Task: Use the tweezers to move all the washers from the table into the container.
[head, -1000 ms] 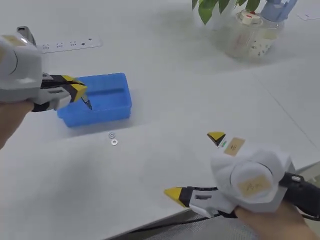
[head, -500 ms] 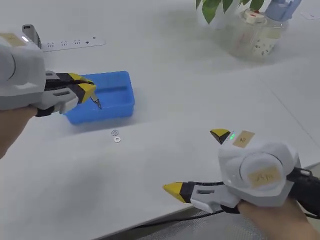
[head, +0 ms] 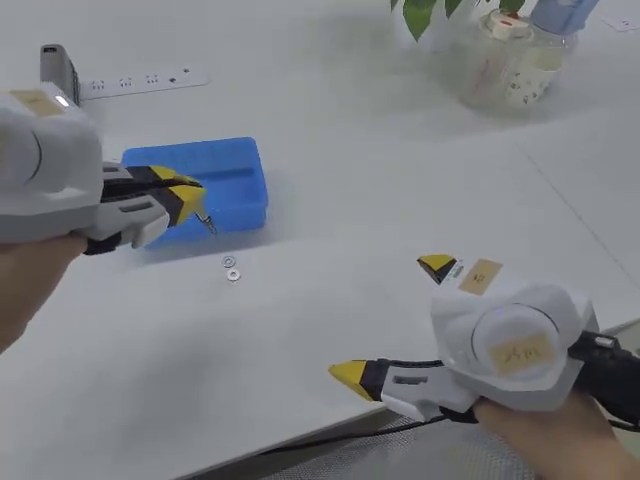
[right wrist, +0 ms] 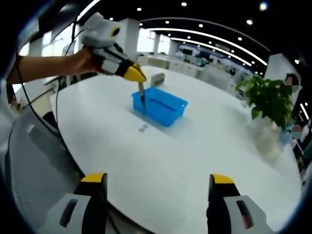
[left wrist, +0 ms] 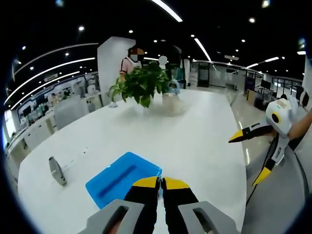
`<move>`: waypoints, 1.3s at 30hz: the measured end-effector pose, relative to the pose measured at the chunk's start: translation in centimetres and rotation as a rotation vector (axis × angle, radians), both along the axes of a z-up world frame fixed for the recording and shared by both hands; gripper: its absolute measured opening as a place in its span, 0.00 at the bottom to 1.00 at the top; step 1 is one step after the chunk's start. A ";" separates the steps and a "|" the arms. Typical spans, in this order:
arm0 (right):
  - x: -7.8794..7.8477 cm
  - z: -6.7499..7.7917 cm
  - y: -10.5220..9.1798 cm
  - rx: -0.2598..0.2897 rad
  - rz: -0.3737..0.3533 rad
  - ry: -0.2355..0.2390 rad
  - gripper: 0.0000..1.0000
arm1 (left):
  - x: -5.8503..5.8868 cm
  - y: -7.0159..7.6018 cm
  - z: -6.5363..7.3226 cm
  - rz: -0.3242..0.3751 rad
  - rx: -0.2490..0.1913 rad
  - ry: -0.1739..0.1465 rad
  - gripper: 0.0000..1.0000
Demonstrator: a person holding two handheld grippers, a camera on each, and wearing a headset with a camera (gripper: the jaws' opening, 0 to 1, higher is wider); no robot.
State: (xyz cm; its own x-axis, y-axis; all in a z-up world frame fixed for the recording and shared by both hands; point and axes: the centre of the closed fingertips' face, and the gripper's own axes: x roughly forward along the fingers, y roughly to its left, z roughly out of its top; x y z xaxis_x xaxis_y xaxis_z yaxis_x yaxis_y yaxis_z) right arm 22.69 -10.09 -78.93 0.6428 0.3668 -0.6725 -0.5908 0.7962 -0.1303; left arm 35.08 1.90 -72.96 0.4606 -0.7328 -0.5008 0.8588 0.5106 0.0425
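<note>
A blue container [head: 225, 175] stands on the white table, left of centre. Two small washers [head: 231, 268] lie side by side just in front of it. My left gripper [head: 188, 196] is shut on thin metal tweezers [head: 205, 221], whose tip hangs over the container's front edge, a little above and left of the washers. In the right gripper view the tweezers [right wrist: 142, 95] point down at the near wall of the container [right wrist: 163, 105], with the washers [right wrist: 143, 128] nearby. My right gripper [head: 392, 322] hovers open and holds nothing near the table's front edge.
A white power strip [head: 140, 80] and a small grey block [head: 55, 68] lie behind the container. A potted plant and a clear bottle [head: 510, 60] stand at the back right. The table's edge [head: 600, 330] runs close past the right gripper.
My left gripper has carried the tweezers from over the container's inside to its front edge, nearer the washers. The right gripper has stayed about where it was.
</note>
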 end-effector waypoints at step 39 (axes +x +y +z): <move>-0.2 -0.4 -0.1 -0.031 0.012 0.015 0.80 | -0.1 -0.9 -4.6 0.003 0.031 0.048 0.00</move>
State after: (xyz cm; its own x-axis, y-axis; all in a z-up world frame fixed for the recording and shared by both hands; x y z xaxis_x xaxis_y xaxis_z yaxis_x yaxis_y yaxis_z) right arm 22.52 -10.23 -79.37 0.6283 0.3536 -0.6929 -0.6025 0.7847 -0.1459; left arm 34.95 1.00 -77.56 0.4381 -0.7153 -0.5444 0.8585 0.5126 0.0174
